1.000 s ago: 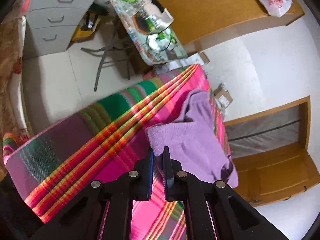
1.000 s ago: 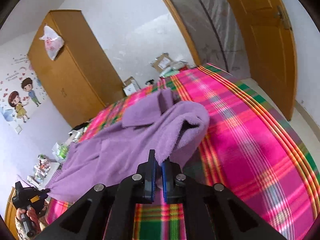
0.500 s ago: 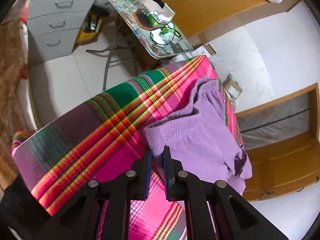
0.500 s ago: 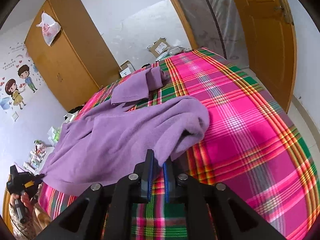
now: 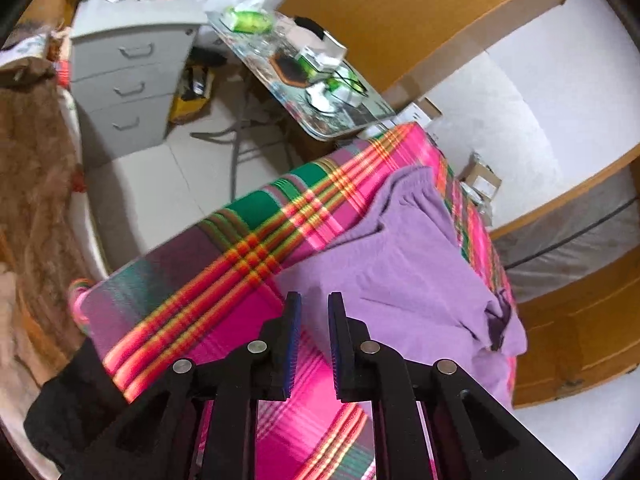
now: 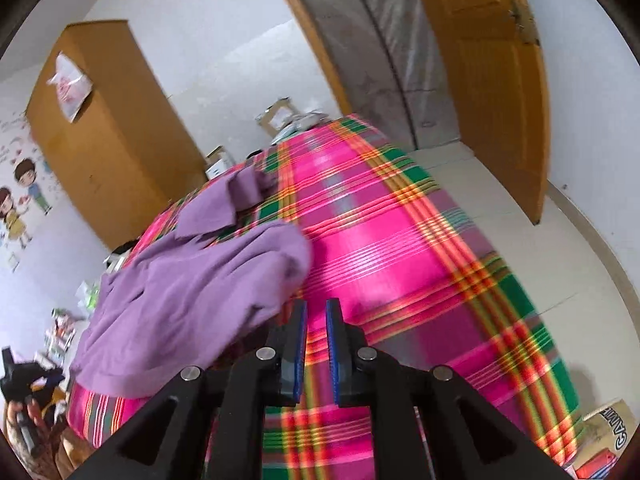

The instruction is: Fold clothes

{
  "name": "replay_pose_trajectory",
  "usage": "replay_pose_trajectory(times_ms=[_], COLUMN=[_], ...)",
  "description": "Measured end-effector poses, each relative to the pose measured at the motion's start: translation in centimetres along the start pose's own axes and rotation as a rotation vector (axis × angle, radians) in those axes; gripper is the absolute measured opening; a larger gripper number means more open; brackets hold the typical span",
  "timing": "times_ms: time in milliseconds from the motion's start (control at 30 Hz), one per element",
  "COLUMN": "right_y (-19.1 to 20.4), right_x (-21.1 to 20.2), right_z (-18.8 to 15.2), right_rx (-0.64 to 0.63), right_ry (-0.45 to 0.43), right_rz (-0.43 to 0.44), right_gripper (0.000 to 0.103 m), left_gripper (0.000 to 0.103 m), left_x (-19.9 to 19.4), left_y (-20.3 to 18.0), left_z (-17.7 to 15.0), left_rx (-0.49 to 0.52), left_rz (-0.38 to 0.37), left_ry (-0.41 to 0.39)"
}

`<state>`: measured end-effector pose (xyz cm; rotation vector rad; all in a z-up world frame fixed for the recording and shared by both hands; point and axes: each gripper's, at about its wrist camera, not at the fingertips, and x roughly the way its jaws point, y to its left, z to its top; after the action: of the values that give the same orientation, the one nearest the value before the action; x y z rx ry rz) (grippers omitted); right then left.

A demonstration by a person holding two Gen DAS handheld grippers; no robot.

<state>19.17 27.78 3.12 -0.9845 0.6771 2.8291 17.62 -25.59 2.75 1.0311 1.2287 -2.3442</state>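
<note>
Loosely, purple garment (image 5: 404,268) on bed (image 5: 224,272)

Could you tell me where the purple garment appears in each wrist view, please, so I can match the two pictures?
Left wrist view: the purple garment lies right of centre on the plaid blanket, just beyond the open left tongs.
Right wrist view: the garment lies left of centre, beside the open right tongs.
Shared landmark: the wooden wardrobe, with a white plastic bag on top.
</note>
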Motion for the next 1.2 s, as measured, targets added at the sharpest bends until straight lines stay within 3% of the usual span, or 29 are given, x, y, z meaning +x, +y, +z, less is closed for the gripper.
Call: replay_pose_trajectory(times_ms=[100,167,267,333,633,767,867,967,1200], right_y=[-0.5,-0.8,-1.1,-1.3,-0.1,0.5,1.5,3.1,7.9], right_x=[1.1,2.0,3.5,4.5,7.0,7.9,8.0,7.5,6.5], right_z=[1.1,1.7,2.4,2.8,2.8,2.7,2.7,2.8,3.0], right_rx=[-0.011,-0.008,0.016,0.043,0.056,0.051,0.019,-0.046,-0.167], right_ry=[0.004,0.022,0.057,0.077,0.137,0.163,0.155,0.118,0.072], right_rz=[-0.007,0.034,0.099,0.145,0.234,0.261,0.27,0.267,0.345], right_gripper=[0.013,0.015,0.027,0.034,0.037,0.037,0.016,0.008,0.007], left_gripper=[0.012,0.012,0.015,0.015,0.015,0.015,0.015,0.015,0.015], left_x=[-0.8,-1.0,-0.6,0.3,6.5,9.3,11.1,12.0,13.1], left_y=[-0.5,-1.8,-4.3,-6.6,-17.5,-20.5,-22.3,-23.4,-23.6], left_z=[-0.3,-0.6,-1.3,-2.0,-8.2,-11.6,-13.9,-15.1,-15.9], left_rx=[0.007,0.049,0.12,0.176,0.487,0.568,0.613,0.642,0.639], left_rz=[0.006,-0.012,-0.053,-0.093,-0.232,-0.28,-0.31,-0.331,-0.349], left_ry=[-0.027,-0.03,-0.01,0.03,0.251,0.369,0.451,0.491,0.525])
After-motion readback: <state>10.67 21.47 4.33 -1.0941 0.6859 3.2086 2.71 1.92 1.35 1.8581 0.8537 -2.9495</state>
